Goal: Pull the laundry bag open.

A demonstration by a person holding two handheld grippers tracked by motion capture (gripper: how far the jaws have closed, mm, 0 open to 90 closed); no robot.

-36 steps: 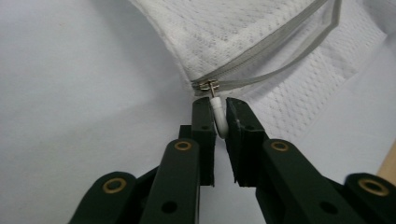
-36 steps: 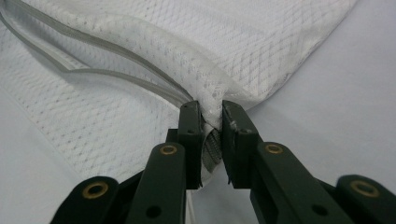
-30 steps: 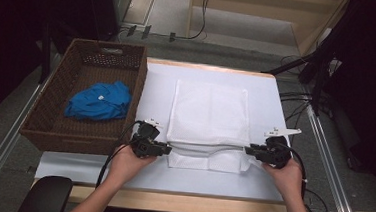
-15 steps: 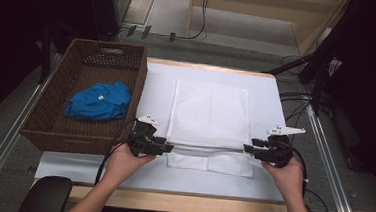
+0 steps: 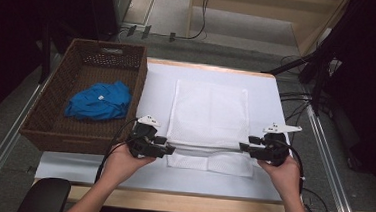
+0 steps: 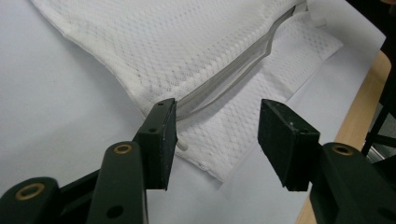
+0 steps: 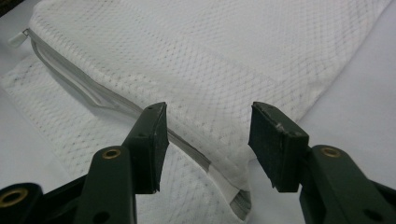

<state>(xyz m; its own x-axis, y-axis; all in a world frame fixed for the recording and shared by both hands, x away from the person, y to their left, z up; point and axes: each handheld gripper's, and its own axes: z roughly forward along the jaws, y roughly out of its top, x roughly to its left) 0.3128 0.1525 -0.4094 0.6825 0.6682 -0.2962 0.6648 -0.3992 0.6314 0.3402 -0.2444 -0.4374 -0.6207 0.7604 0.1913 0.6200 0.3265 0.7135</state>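
Note:
A white mesh cloth [image 5: 208, 112] lies folded on the white table cover [image 5: 157, 84], and a grey band [image 6: 233, 70] runs along its near fold. My left gripper [image 5: 169, 147] sits at the fold's left end and my right gripper [image 5: 245, 148] at its right end. The jaws of both have just been opening. In the left gripper view the left gripper [image 6: 217, 135] stands open over the cloth's corner [image 6: 210, 140], its pads not pressing on it. The right gripper [image 7: 208, 140] is open too, with the fold's edge [image 7: 224, 177] lying loose between its jaws.
A brown wicker basket [image 5: 86, 59] stands at the table's left with a blue cloth [image 5: 98, 101] inside. The wooden table edge [image 5: 179, 201] runs along the front. Cables [image 5: 296, 101] hang off the right side, by a metal rail [image 5: 325, 160].
Both grippers' jaws have opened and let go of the cloth's fold, which now rests on the table. The hands have hardly moved.

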